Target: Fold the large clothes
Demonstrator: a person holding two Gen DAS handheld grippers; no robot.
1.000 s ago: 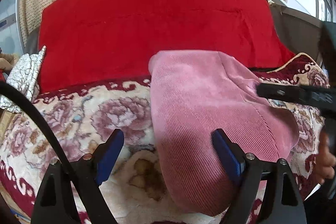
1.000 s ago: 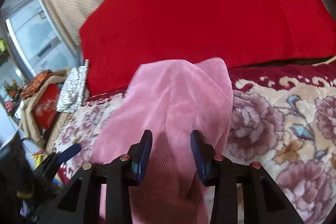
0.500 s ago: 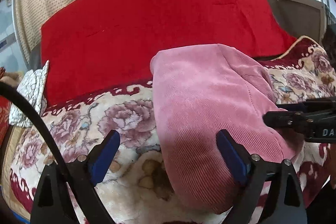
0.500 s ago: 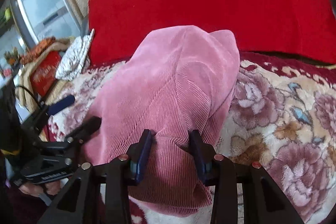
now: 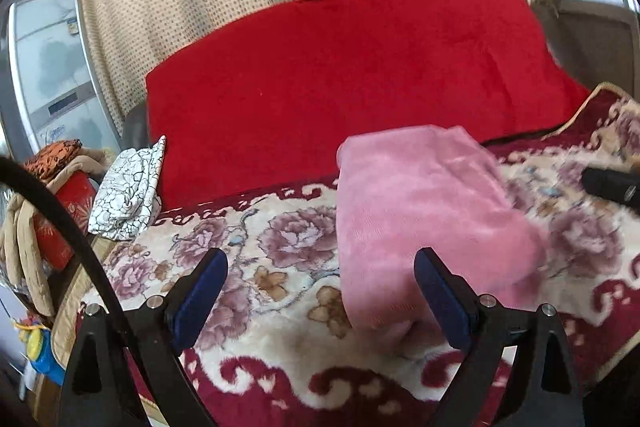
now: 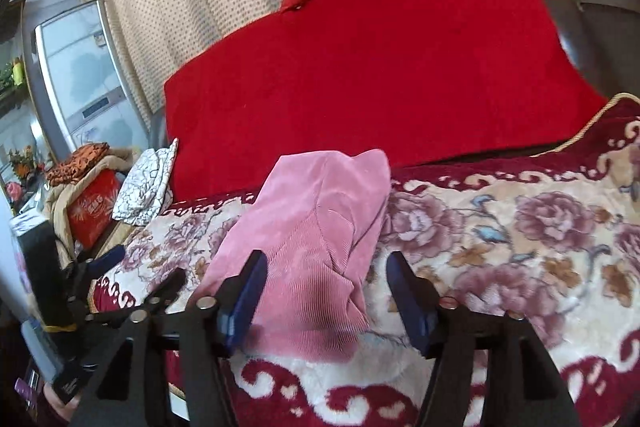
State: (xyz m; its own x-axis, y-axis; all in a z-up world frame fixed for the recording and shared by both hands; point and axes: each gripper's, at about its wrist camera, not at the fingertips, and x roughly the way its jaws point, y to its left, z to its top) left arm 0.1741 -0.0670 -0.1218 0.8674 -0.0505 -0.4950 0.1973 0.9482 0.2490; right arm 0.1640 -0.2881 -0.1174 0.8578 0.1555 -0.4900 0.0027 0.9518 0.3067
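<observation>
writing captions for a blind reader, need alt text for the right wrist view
A folded pink corduroy garment lies on a floral cream and maroon blanket, between the right gripper's blue-padded jaws, which have just been opening and no longer press it. Behind is a red velvet cover; the left gripper shows far left.

Dotted beige curtain (image 5: 192, 39) hangs behind red-covered sofa (image 5: 360, 75).

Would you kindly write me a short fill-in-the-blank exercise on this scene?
1. The folded garment is ____ in colour.
2. It lies on a blanket patterned with ____.
3. The right gripper is ____, pressing nothing.
4. The cloth behind the garment is ____.

Missing words: pink; flowers; open; red
</observation>
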